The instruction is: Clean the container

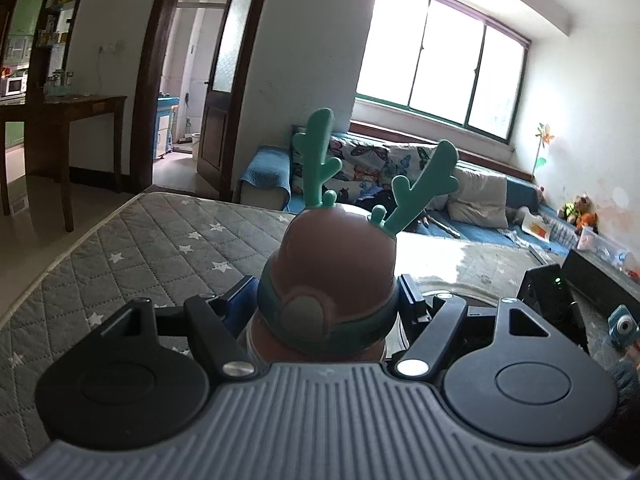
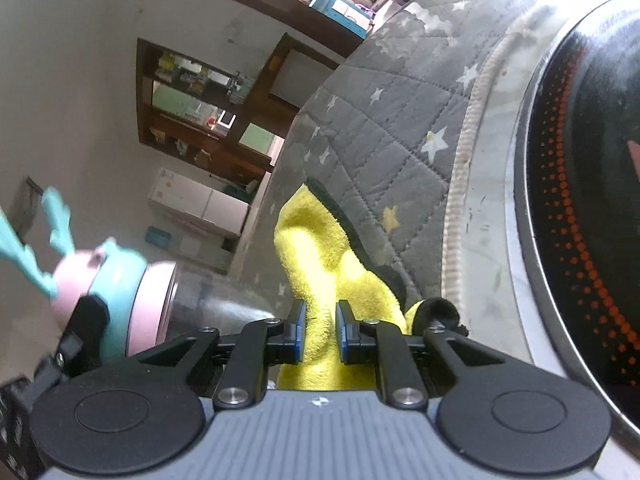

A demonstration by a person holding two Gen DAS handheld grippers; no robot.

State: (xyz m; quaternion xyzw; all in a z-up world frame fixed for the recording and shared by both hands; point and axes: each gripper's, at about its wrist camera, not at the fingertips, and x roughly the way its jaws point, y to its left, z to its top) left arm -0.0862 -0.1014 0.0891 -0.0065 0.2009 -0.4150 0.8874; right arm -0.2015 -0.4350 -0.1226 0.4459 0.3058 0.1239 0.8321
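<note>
Left wrist view: the left gripper (image 1: 328, 300) is clamped on a bottle (image 1: 332, 280) with a pink domed lid and green antlers, held above a grey star-quilted mattress (image 1: 160, 236). A sofa (image 1: 460, 200) sits under the window beyond. In the right wrist view, the right gripper (image 2: 320, 326) is pinched tight on a yellow cloth (image 2: 320, 248), near the bottle's clear body at the left, beside a black round pan (image 2: 580, 160) resting on the mattress.

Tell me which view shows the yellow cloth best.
Right wrist: the yellow cloth sits centre frame, pinched in the right gripper jaws, hanging over the quilted mat. The left wrist view does not show it.
</note>
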